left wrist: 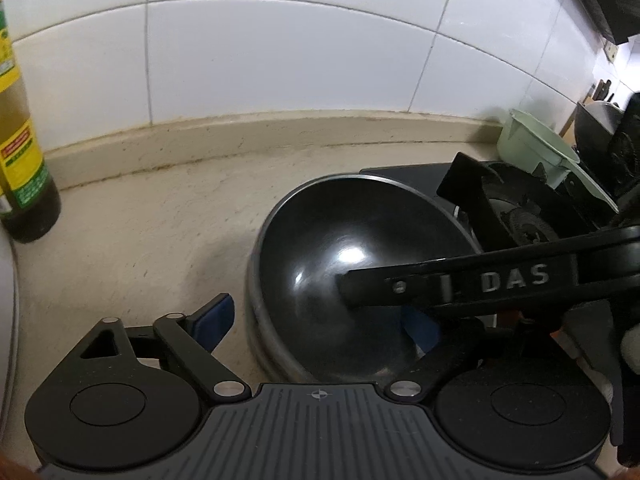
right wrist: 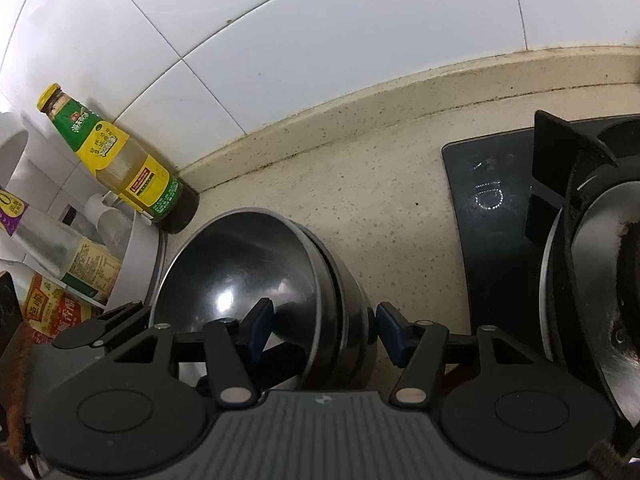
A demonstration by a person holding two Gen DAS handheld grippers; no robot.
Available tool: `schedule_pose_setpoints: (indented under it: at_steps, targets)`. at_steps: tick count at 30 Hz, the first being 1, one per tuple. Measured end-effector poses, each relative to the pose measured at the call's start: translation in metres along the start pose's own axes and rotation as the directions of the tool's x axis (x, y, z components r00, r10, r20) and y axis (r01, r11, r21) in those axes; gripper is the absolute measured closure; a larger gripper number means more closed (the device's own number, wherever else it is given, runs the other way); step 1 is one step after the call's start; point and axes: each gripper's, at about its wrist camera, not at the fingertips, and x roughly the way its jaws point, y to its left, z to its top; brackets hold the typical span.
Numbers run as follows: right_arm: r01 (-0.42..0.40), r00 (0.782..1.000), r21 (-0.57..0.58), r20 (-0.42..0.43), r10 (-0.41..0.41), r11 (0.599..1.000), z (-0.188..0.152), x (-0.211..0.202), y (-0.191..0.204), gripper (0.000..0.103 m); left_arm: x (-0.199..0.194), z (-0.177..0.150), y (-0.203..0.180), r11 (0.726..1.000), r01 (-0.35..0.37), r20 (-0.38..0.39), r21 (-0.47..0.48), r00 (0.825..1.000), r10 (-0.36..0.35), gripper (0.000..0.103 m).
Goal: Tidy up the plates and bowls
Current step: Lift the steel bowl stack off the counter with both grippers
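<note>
A black bowl (left wrist: 344, 248) nests in another black bowl on the beige counter; the stack also shows in the right wrist view (right wrist: 256, 264). My left gripper (left wrist: 320, 320) is open, its jaws astride the stack's near left rim, with one blue pad (left wrist: 214, 318) outside and the other inside the bowl. My right gripper (right wrist: 324, 330) is open, its jaws astride the stack's right wall, with one pad (right wrist: 260, 328) inside and one outside. In the left wrist view the right gripper's finger (left wrist: 460, 280) reaches into the bowl from the right.
A green and yellow sauce bottle (right wrist: 120, 160) stands by the tiled wall at the left, with other bottles and a white container (right wrist: 136, 256) beside it. A black gas stove (right wrist: 560, 216) lies to the right. A pale green scoop (left wrist: 536, 148) sits beyond the stove.
</note>
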Motion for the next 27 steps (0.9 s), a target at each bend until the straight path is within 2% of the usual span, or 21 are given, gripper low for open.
schedule_pose_setpoints:
  at_steps: [4, 12, 19, 22, 27]
  targets:
    - [-0.01, 1.0, 0.01, -0.001, 0.01, 1.0, 0.007, 0.008, 0.003, 0.05, 0.003, 0.009, -0.002, 0.999, -0.018, 0.02, 0.031, 1.0, 0.017, 0.014]
    - [-0.02, 1.0, 0.016, 0.005, 0.02, 1.0, 0.033, 0.033, 0.012, 0.05, 0.018, 0.034, 0.019, 0.998, -0.062, 0.041, -0.015, 0.997, 0.063, 0.017]
    - [-0.032, 0.999, 0.011, -0.018, 0.032, 0.999, 0.037, 0.035, 0.009, 0.05, 0.005, 0.022, 0.036, 1.0, -0.01, 0.047, -0.03, 0.999, 0.011, 0.012]
    - [-0.035, 0.999, 0.018, -0.025, 0.035, 0.999, 0.035, 0.033, 0.006, 0.05, -0.017, 0.01, 0.038, 1.0, 0.019, 0.088, 0.013, 0.996, -0.02, 0.006]
    - [-0.059, 0.997, 0.035, -0.052, 0.061, 0.998, 0.037, 0.035, 0.003, 0.049, -0.041, 0.0, 0.024, 0.989, 0.006, 0.165, 0.146, 0.986, -0.03, 0.003]
